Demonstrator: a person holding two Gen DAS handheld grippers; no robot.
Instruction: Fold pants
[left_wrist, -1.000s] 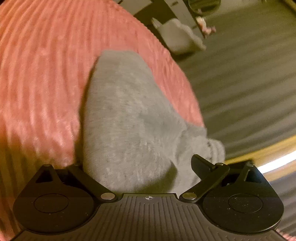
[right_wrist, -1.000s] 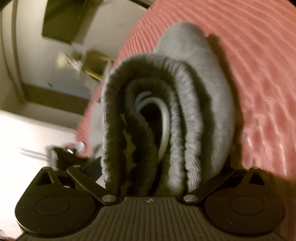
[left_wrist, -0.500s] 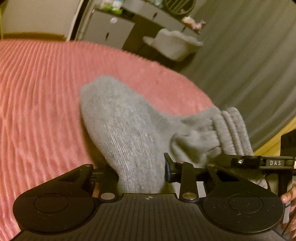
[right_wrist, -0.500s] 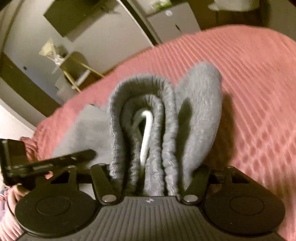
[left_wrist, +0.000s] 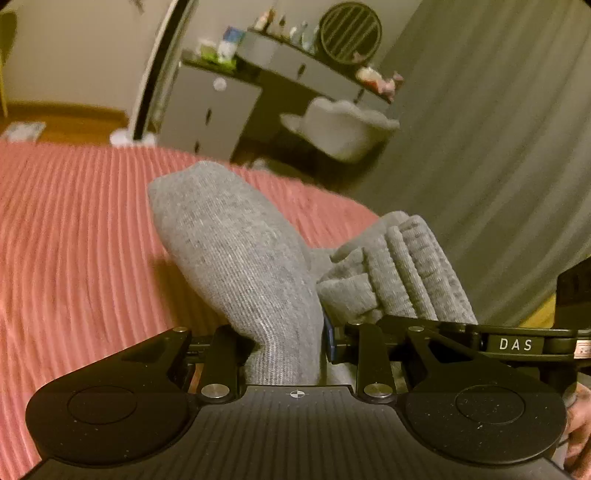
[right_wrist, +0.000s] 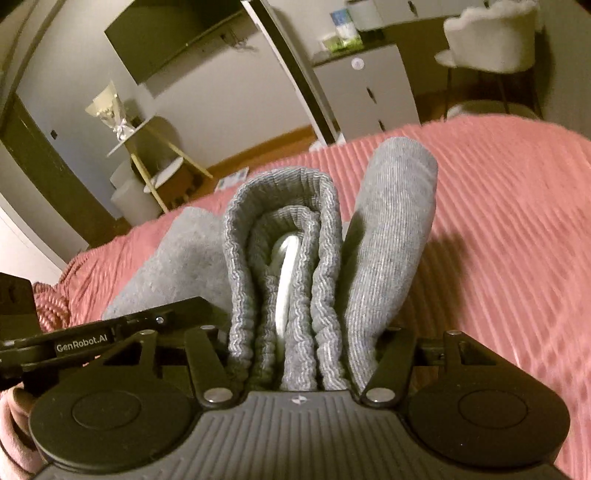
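Left wrist view. The left gripper (left_wrist: 284, 343) pinches a fold of the grey pants (left_wrist: 236, 251) between its two fingers; the jaws are narrow and closing, with the cloth pressed between the pads. The held fold stands up from the gripper and slopes away over the pink ribbed bedspread (left_wrist: 74, 229). To its right, the bunched ribbed waistband (left_wrist: 402, 273) lies just beyond the black frame of the right gripper (left_wrist: 480, 338), which crosses the lower right edge and bears white lettering. Part of a hand (left_wrist: 578, 424) shows at the far right margin. Behind the bed stand a grey cabinet (left_wrist: 207, 107), a white chair (left_wrist: 343, 125) and a grey curtain (left_wrist: 498, 147).

Right wrist view. The right gripper (right_wrist: 295, 365) grips the thick bundle of the pants (right_wrist: 388, 240) at the waistband (right_wrist: 280, 229): several layers of ribbed elastic are stacked between the fingers, with a white drawstring (right_wrist: 284, 273) showing in the middle. The jaws stand about half open around this bundle and are closing on it. A smooth fold of the pants rises at the right of the stack, above the bedspread (right_wrist: 517, 221). The left gripper (right_wrist: 110, 332) enters at the lower left, close beside the cloth. A dark screen (right_wrist: 166, 33) hangs on the wall behind.
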